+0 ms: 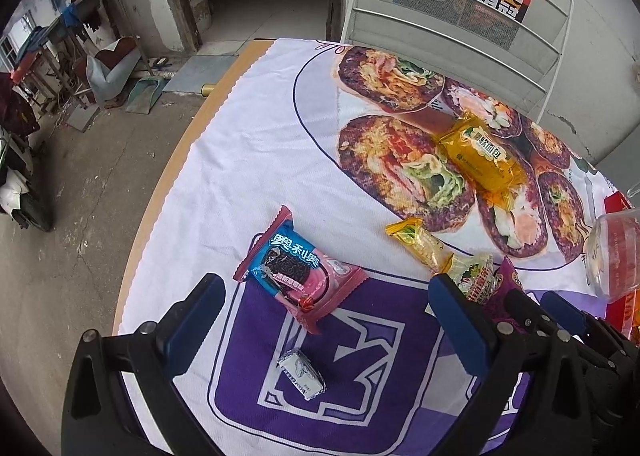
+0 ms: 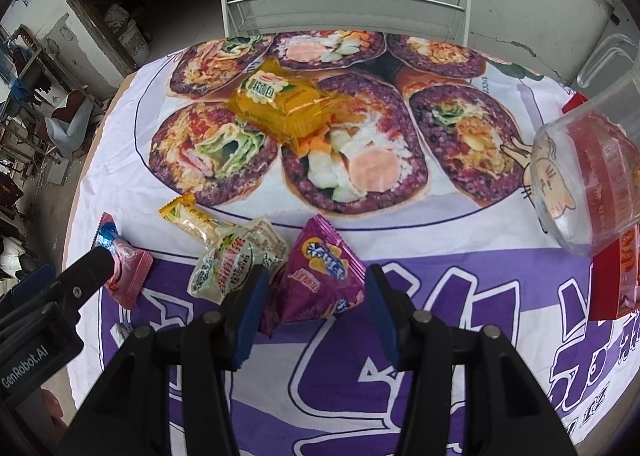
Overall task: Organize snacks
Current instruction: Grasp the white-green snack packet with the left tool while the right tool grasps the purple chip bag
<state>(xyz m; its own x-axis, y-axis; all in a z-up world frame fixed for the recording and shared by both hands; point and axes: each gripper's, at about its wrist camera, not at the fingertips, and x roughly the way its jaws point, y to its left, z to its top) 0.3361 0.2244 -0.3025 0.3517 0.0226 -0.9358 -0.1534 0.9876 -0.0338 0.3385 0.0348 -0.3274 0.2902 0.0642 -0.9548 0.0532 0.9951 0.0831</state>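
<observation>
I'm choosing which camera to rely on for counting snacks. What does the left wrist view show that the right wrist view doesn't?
Only the left wrist view shows the whole pink cookie packet and all of the small silver-wrapped sweet. Only the right wrist view shows the whole purple triangular packet between the right gripper's open jaws, and the whole clear jar. Both show the yellow bread packet and the long yellow packet.

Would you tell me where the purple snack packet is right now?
In the right wrist view the purple snack packet lies between the right gripper's open jaws, beside the green-white packet.
</observation>
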